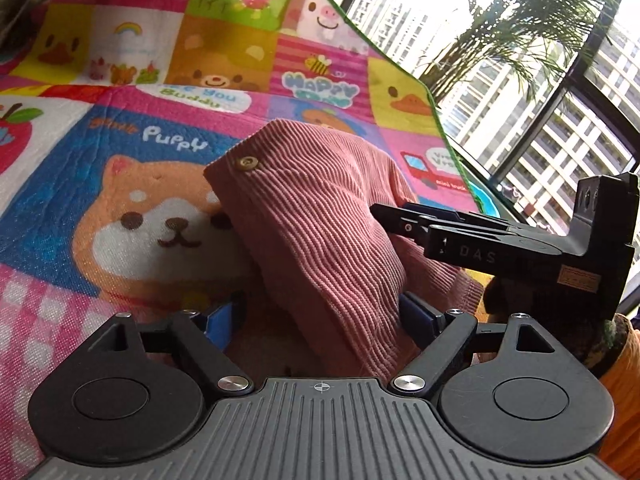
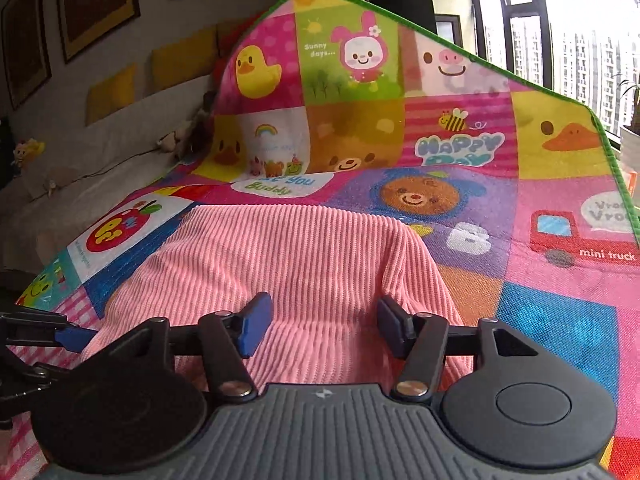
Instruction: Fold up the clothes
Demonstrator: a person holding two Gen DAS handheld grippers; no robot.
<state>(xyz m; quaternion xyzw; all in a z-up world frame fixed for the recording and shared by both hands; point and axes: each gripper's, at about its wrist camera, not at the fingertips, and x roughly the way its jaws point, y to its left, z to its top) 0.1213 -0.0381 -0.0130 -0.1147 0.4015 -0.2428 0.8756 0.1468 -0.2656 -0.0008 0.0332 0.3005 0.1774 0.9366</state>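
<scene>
Fingers of left gripper (image 1: 320, 312) spread wide, fold of pink corduroy garment (image 1: 316, 216) draped between them; pad contact cannot be told. Right gripper (image 2: 323, 330) fingers held apart above garment, nothing pinched. Garment bunched on cartoon play mat (image 1: 120, 160), toward its window-side edge; brass snap button (image 1: 246, 163) seen uppermost.

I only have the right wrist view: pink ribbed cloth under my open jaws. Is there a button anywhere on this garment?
Observer: Yes. The left wrist view shows a brass button near a raised corner of the pink garment.
Operator: Is the left gripper holding that part?
Observer: It doesn't look like it. The left gripper is wide open, with a fold standing between its pads.
Operator: What lies beside that corner?
Observer: A puppy picture on the play mat.
</scene>
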